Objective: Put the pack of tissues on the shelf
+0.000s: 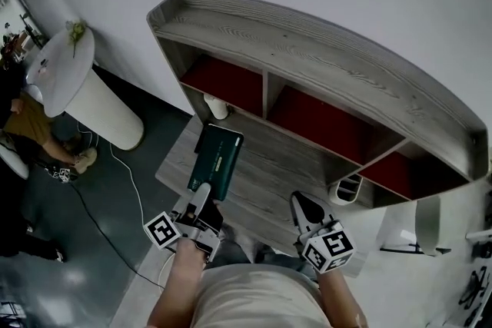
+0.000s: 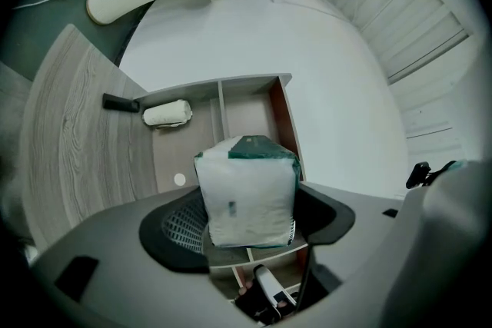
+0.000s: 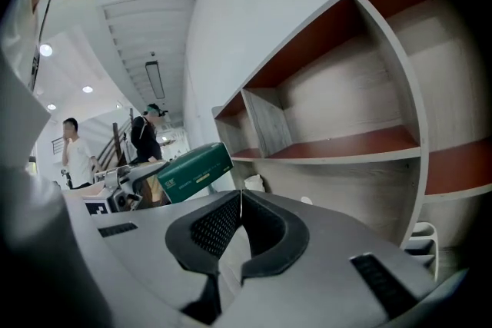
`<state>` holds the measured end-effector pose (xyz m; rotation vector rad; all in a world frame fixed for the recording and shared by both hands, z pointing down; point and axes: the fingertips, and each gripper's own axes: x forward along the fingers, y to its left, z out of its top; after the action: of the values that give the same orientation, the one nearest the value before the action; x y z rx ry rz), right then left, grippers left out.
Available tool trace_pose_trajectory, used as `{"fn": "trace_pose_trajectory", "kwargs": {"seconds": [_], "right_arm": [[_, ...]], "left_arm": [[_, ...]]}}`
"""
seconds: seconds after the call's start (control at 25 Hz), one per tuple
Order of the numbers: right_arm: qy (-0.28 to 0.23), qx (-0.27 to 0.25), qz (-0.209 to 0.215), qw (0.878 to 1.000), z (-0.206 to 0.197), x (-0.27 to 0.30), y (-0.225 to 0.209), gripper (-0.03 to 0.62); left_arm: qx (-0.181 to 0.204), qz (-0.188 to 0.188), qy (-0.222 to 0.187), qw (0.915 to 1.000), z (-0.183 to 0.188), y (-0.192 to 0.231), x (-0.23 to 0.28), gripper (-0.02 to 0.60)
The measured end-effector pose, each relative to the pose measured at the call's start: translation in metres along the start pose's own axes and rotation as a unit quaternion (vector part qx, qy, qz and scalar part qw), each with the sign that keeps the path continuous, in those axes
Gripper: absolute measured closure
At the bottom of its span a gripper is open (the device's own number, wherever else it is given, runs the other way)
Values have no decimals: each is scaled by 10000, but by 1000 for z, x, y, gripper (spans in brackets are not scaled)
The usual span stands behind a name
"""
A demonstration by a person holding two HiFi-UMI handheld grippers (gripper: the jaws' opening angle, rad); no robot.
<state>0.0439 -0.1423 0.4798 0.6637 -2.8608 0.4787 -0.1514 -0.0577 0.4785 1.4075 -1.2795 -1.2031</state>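
A dark green and white pack of tissues (image 1: 217,161) hangs over the lower board (image 1: 269,169) of the grey wooden shelf (image 1: 323,57). My left gripper (image 1: 201,205) is shut on its near end. In the left gripper view the pack (image 2: 247,192) fills the gap between the black pads (image 2: 178,230) of the left gripper (image 2: 247,225) and points at the left compartments. My right gripper (image 1: 306,207) hovers at the board's front edge, to the right of the pack. Its jaws meet with nothing between them, as the right gripper view (image 3: 241,230) shows. That view also has the pack (image 3: 196,171) at left.
The shelf has red-backed compartments (image 1: 231,84). A white roll (image 1: 217,107) lies in the left one, near a small black object (image 2: 121,102). A white wire holder (image 1: 347,188) sits under the right compartment. A white round pedestal (image 1: 69,81) and a crouching person (image 1: 31,127) are at left.
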Motion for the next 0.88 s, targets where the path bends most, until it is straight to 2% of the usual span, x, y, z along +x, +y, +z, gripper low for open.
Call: {"fn": "trace_pose_trajectory", "kwargs": {"seconds": [0.24,0.56,0.88], "right_arm": [[-25,-18,-299,9995,9,25,-9,563],[-223,94,-1083,9938,25,48,-9,563],[-319,215,-1969,9797,23,41,-18,563]], "left_arm": [[-46,-197,239,9995,30,-2,40,233],[-149,-365,867,9955,66,-3,101,233],[-263,-329,1609,9861,55,10,157,232]]}}
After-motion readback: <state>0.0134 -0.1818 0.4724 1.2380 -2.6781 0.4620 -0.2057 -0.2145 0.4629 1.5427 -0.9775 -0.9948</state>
